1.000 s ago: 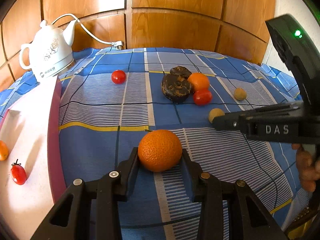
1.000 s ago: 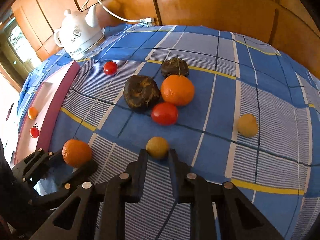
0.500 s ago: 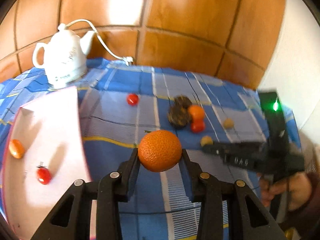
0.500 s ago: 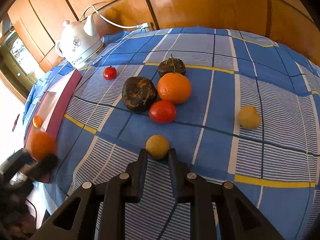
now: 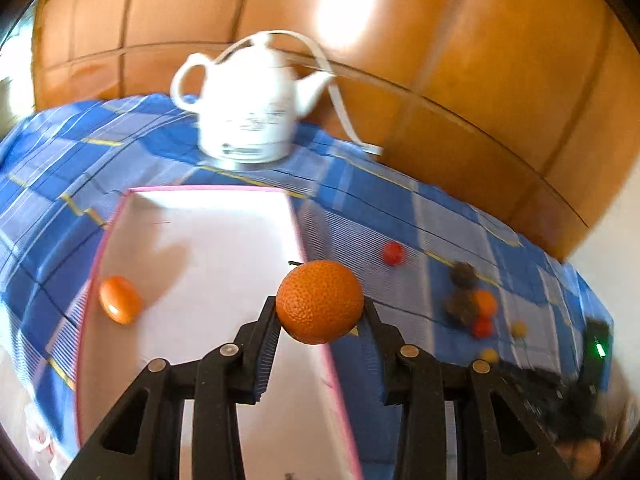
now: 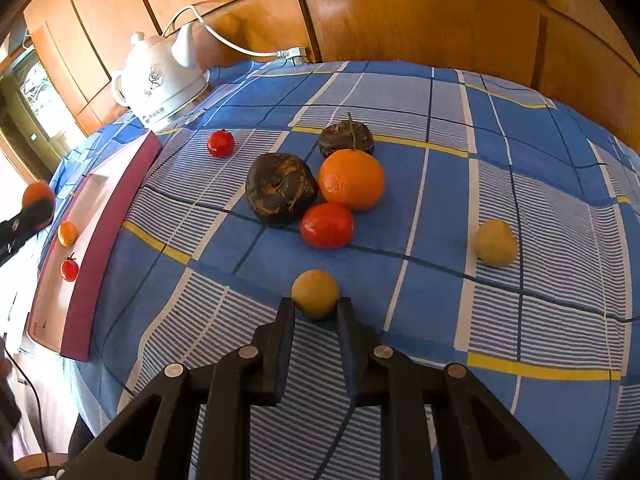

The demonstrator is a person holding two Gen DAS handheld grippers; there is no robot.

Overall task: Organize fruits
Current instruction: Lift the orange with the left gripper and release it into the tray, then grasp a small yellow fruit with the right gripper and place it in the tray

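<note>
So far two small fruits lie in the white pink-rimmed tray [image 5: 208, 240]; the left tool [image 5: 320, 312], clamped on a round dimpled orange [image 5: 320, 300], holds it above the tray edge, and the right tool [image 6: 316, 308] pinches a small yellow fruit [image 6: 315, 293] on the blue checked table [image 6: 440, 168], where about six more fruits wait

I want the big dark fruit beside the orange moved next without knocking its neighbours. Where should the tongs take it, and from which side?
Grip the dark fruit across its widest middle, coming from above on its free left and near-left flanks. The orange and red tomato press against its right side, so probably no finger fits there.
</note>
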